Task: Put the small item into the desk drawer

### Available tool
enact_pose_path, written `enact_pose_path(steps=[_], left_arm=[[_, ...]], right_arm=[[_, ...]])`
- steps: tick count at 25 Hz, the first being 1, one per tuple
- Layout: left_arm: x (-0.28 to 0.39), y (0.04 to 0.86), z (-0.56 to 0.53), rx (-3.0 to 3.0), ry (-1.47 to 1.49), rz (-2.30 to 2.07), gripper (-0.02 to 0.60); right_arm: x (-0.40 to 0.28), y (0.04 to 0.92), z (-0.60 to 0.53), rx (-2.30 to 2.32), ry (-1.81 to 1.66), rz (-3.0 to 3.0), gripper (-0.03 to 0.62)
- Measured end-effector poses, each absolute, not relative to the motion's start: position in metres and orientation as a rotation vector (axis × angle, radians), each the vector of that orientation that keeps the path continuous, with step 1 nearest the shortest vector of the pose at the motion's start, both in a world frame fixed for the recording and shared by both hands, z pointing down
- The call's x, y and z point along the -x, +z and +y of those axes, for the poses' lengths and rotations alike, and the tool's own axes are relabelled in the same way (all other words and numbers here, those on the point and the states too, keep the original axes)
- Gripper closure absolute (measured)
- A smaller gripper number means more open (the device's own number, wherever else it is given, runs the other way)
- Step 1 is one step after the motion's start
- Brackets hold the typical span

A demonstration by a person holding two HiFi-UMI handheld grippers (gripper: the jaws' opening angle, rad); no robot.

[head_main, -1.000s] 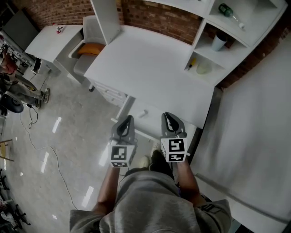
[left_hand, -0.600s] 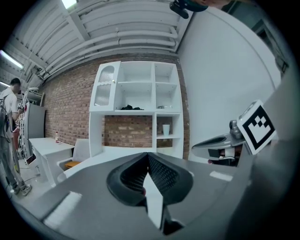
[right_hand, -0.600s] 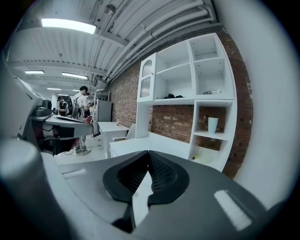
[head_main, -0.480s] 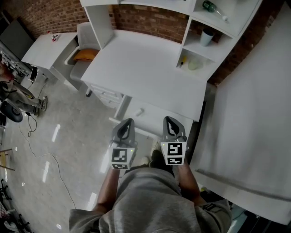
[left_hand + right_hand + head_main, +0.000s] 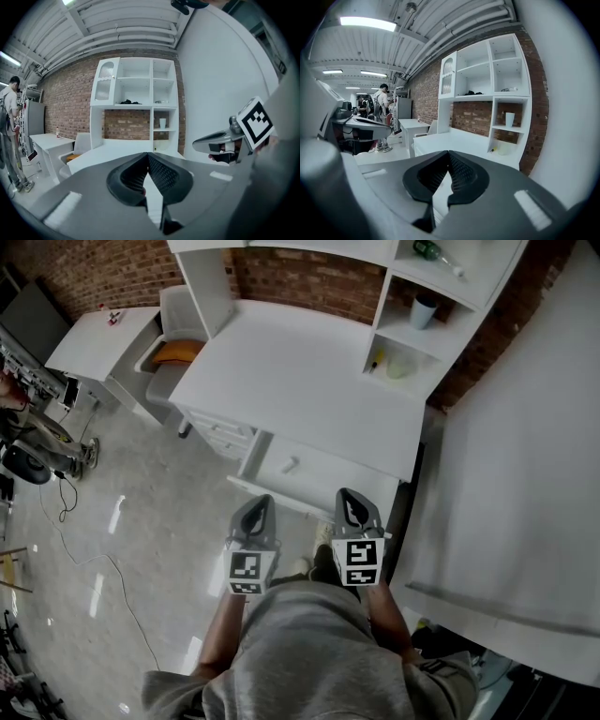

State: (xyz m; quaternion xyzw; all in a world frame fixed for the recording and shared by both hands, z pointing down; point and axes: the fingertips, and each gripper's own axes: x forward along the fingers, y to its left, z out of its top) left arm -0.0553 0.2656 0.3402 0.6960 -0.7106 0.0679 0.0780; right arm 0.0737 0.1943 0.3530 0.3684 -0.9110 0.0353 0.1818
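**Head view, looking down.** A white laminate counter (image 5: 300,371) stands against a brick wall, with a white open shelf unit (image 5: 384,296) at its far right.

**Hand-held grippers.** The left hand-held gripper (image 5: 255,513) and the right hand-held gripper (image 5: 352,506) are side by side in front of me, both short of the counter. Each has its jaws pressed together with nothing between them.

**Drawer.** A white drawer panel (image 5: 342,482) under the counter's front edge carries a small pale oblong (image 5: 289,465).
- It may be the small item lying in a pulled-out drawer, as the task wants.
- It may instead be a handle on a shut front. The item could then be the small yellow stick (image 5: 375,360) in the lower shelf compartment.

**Step in hand.** I judge that the scene does not settle which reading holds. Any further grasp would call for parted jaws and a reach forward to the counter.
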Motion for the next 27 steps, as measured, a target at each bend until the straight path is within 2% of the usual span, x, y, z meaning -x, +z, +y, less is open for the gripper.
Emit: enact_pose_path(steps=[27], left_arm=[[0.066,0.342,0.267,-2.106,0.205,-2.116,0.569]], right_arm=[[-0.056,0.356,0.199,-1.030,0.088,-2.562,0.591]])
